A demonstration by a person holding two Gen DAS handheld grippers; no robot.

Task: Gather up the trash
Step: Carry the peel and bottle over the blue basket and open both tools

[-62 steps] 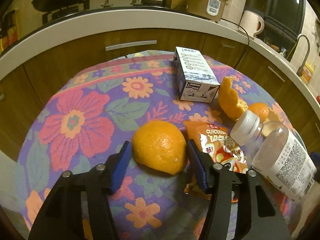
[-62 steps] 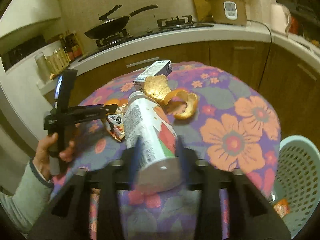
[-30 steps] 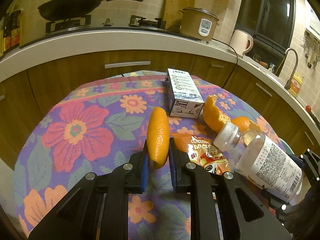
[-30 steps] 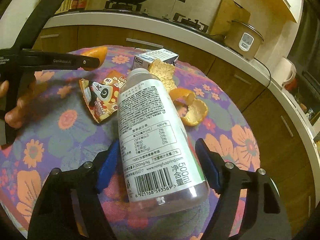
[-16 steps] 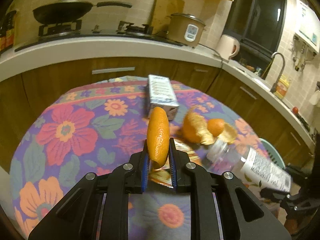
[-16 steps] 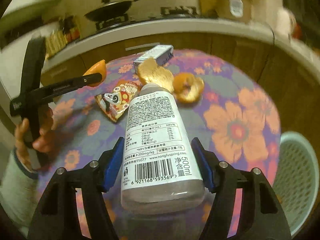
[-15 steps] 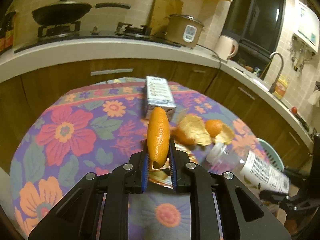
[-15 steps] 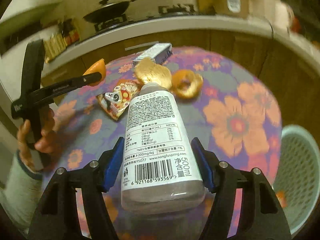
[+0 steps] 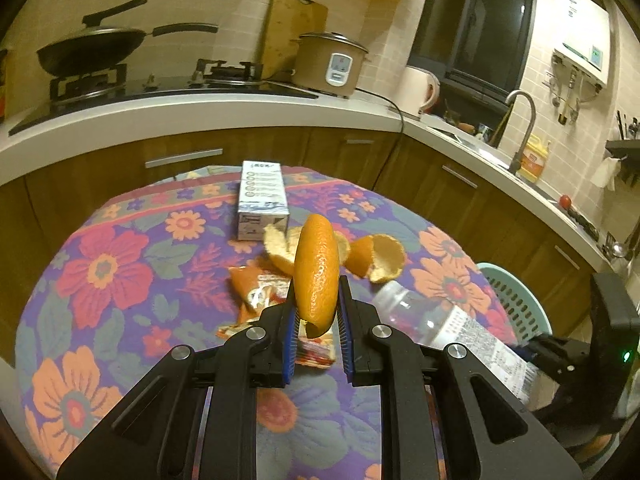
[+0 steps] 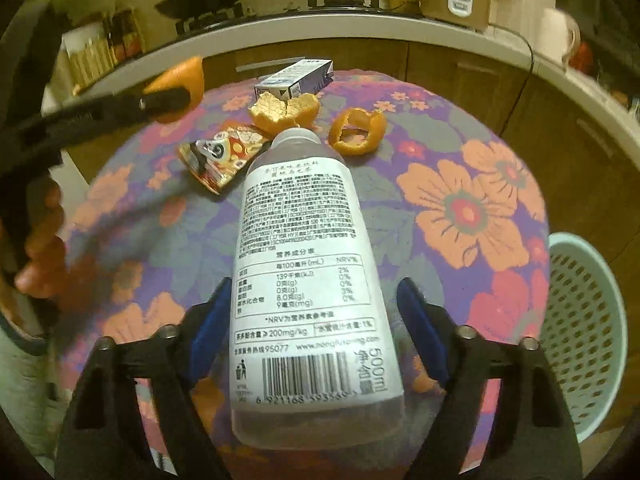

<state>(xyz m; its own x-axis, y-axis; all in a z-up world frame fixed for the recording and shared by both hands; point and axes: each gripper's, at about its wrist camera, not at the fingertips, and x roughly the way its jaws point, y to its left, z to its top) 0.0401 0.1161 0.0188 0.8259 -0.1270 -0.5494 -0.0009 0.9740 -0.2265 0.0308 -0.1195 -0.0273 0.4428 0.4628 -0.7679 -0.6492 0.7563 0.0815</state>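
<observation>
while the bottle (image 10: 312, 280) sat between the right tongs (image 10: 316, 332), which had just been closing around it, their hold looked loose, so it could slip before reaching the basket (image 10: 592, 336) beside the surface (image 10: 460, 184). the left tongs (image 9: 318, 336) were clenched on an orange peel (image 9: 316, 268), thin enough to slide free.

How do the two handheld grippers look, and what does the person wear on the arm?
Each gripper, left and right, has black plastic arms with silver round screws and blue ribbed finger pads. The right unit's black body shows a small green light. The sleeve is light grey with a dark cuff.
</observation>
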